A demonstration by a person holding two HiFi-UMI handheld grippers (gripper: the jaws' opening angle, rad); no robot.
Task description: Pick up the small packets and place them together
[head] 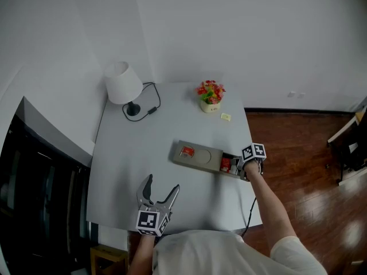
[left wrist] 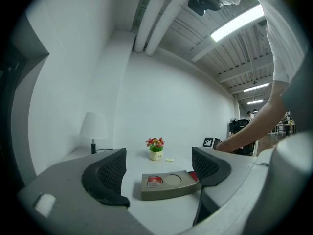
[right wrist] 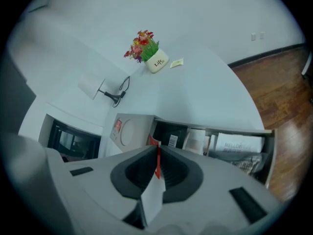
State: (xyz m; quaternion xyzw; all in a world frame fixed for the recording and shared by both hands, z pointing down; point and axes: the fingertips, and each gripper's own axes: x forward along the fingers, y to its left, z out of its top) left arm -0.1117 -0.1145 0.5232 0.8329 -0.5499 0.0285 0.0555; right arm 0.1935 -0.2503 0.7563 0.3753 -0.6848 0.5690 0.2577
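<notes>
**Pinching 1 packet at the tray's right end, left side on standby**

Right tongs [right wrist: 157, 153] are shut tight on a thin red-and-white packet [right wrist: 157, 164]. It stands edge-on between the pads, so I've got it by its flat faces, which is the only sure hold on something this slim. The tongs point steeply down over the open bin [right wrist: 234, 148] at the right end of the grey tray [head: 198, 164]. More packets sit crowded in that bin, upright and pressed against each other. That's why I'm coming in from above: there's no room to get in from the side.

Left tongs [head: 163, 183] hang wide apart, nothing between them, low over the near edge of the table [head: 132, 165] and aimed level at the tray. They're kept well back so they don't crowd the right arm.

Now the other packets. 1 red packet [head: 187, 151] lies flat in the tray's left end, beside the round hollow. 1 small yellow packet [head: 226, 117] lies alone on the table, just beside the flower pot [head: 210, 94] and well apart from the tray. The lamp [head: 123, 85] stands off in the far left corner, out of the way.

My read is that the gathering is only beginning, with the packets lying in 3 places. The risk is that this edge grip slips, or that a neighbour gets dragged out of the bin along with it.
</notes>
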